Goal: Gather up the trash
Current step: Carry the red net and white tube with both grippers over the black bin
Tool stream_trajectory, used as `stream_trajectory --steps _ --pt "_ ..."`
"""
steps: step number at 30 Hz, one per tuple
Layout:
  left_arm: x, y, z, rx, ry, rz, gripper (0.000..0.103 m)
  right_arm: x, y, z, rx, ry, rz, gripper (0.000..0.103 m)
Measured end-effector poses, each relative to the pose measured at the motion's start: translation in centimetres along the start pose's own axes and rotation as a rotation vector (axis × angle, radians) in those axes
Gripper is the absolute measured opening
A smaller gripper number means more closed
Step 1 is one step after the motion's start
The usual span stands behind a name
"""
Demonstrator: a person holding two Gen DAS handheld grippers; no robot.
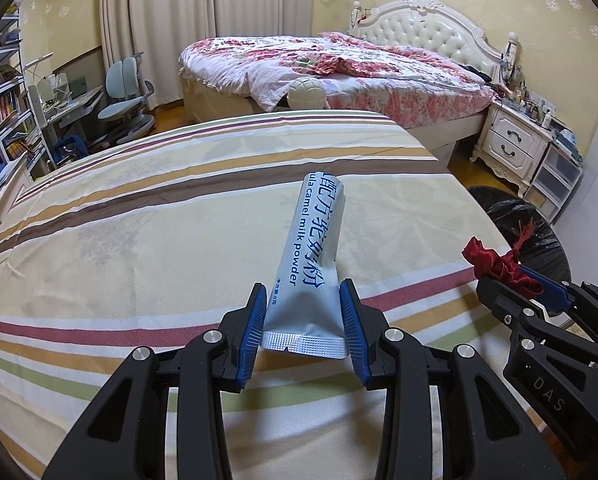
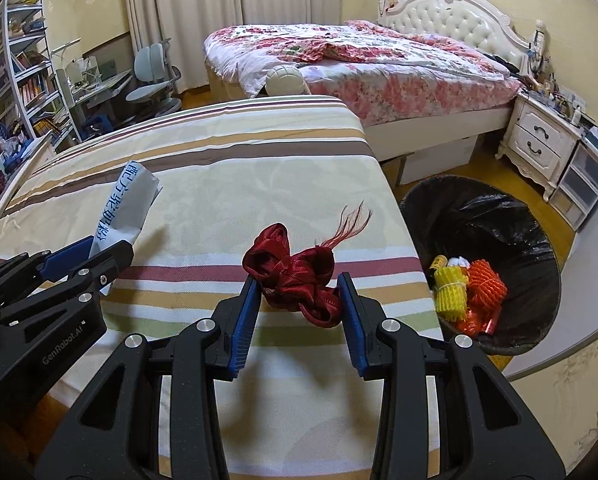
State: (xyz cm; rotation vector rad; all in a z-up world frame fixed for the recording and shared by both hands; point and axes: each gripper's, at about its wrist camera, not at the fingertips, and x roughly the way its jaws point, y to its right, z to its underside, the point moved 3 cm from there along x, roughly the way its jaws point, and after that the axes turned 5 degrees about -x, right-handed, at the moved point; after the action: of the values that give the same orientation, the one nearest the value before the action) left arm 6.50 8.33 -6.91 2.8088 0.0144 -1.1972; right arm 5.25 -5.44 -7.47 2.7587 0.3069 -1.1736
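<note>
My left gripper (image 1: 303,300) is shut on a silver-blue milk powder sachet (image 1: 313,252), held up above the striped bedspread (image 1: 139,240). The sachet also shows in the right wrist view (image 2: 127,208), with the left gripper (image 2: 95,252) at the left edge. My right gripper (image 2: 297,292) is shut on a crumpled dark red ribbon (image 2: 295,276), above the bed's right side. The ribbon also shows in the left wrist view (image 1: 499,266), in the right gripper (image 1: 511,284). A black-lined trash bin (image 2: 499,216) stands on the floor to the right of the bed, holding yellow and orange netting (image 2: 471,284).
A second bed with a floral quilt (image 1: 339,68) stands behind. A white nightstand (image 2: 539,140) and plastic drawers (image 2: 583,184) are at the right. A desk, chair (image 1: 127,96) and bookshelf (image 1: 7,100) are at the left.
</note>
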Motion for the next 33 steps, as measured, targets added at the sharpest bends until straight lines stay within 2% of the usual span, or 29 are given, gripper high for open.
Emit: stream_trajectory --steps 17,33 --pt "-1.5 7.0 -0.7 0.103 0.067 0.102 0.038 -3.2 7.5 0.7 0.119 0.069 0.113 0.038" --pt "0.1 14.5 -3.0 0.199 0.117 0.191 0.038 -4.0 16.9 -0.2 0.247 0.136 0.271 0.038"
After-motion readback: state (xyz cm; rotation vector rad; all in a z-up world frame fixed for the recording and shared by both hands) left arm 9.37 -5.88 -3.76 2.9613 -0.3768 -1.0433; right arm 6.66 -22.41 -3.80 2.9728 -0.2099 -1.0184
